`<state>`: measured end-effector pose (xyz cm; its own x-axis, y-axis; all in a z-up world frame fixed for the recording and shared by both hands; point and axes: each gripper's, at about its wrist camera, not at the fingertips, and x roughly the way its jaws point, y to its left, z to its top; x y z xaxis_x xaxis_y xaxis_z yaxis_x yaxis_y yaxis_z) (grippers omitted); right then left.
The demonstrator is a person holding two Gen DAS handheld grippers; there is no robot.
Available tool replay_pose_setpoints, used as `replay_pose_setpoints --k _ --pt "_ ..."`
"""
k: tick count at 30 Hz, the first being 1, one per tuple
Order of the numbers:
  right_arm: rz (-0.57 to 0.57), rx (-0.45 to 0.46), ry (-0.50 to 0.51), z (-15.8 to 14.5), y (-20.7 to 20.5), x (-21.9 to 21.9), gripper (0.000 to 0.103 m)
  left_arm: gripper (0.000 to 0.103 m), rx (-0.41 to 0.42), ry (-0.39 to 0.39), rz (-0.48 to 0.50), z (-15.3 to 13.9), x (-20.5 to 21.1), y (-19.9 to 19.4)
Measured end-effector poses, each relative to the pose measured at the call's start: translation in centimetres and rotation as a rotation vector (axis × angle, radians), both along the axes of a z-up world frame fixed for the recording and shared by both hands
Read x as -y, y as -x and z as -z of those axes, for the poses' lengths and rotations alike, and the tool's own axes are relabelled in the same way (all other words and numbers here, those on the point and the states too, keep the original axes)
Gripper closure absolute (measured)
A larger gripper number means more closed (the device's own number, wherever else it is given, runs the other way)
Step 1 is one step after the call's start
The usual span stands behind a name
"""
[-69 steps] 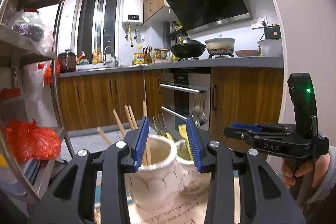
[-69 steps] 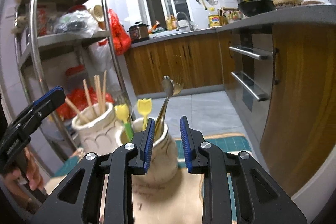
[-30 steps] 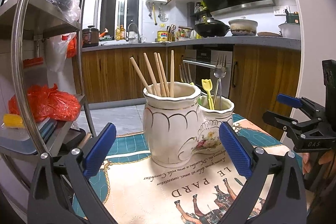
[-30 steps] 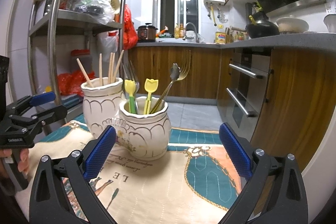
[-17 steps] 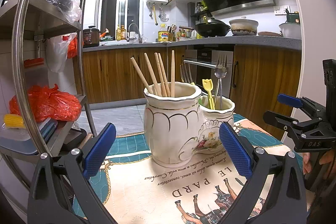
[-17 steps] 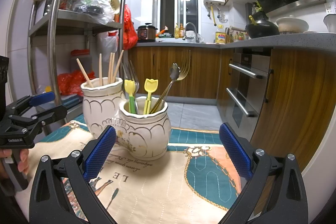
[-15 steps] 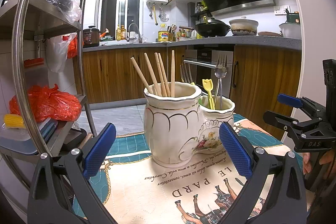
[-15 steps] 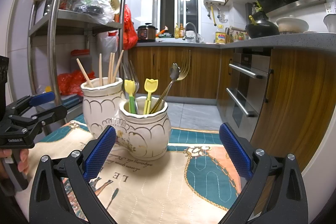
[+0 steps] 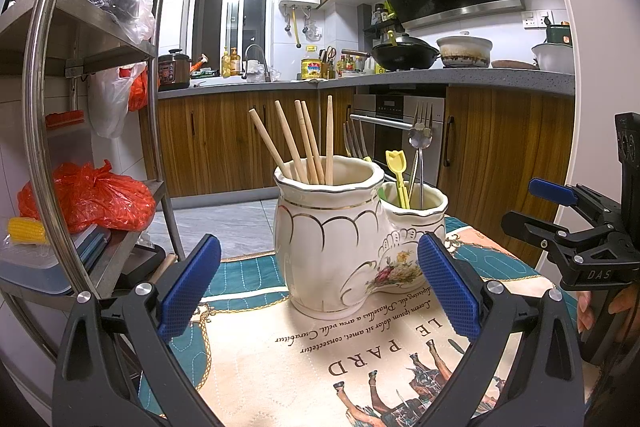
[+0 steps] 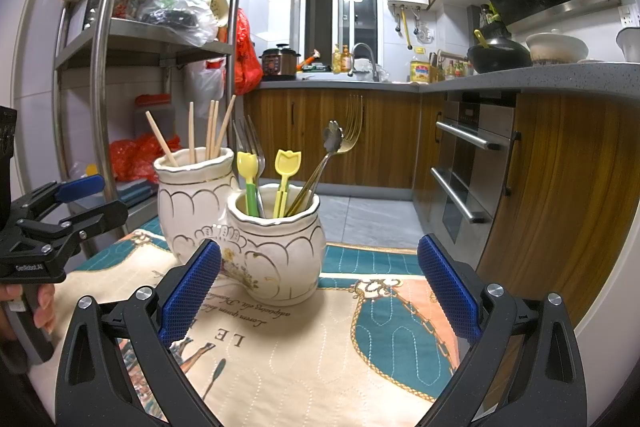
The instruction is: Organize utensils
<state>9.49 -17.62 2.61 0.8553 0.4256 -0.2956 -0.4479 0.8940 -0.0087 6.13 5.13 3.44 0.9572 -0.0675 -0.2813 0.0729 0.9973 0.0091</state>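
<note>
Both tools have pulled back from the holders and spread wide since the earliest frames, where their pads sat nearly together right at the jar rims. Now the left tool (image 9: 319, 289) and right tool (image 10: 319, 289) gape, holding nothing, short of the two cream ceramic holders on the printed table cloth (image 10: 304, 351). From the left wrist, the tall holder (image 9: 326, 227) with wooden chopsticks (image 9: 308, 143) is nearest and partly hides the short holder (image 9: 416, 223). From the right wrist, the short holder (image 10: 276, 251) is in front, showing yellow plastic picks (image 10: 285, 179), a spoon (image 10: 333, 137) and forks. The holders touch side by side.
</note>
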Motion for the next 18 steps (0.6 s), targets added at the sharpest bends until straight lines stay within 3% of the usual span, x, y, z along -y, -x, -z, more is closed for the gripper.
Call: replay_pose_setpoints --k 18 --pt "0.0 0.0 0.001 0.0 0.0 -0.02 0.005 0.006 -0.006 -0.001 -0.006 0.05 0.05 0.02"
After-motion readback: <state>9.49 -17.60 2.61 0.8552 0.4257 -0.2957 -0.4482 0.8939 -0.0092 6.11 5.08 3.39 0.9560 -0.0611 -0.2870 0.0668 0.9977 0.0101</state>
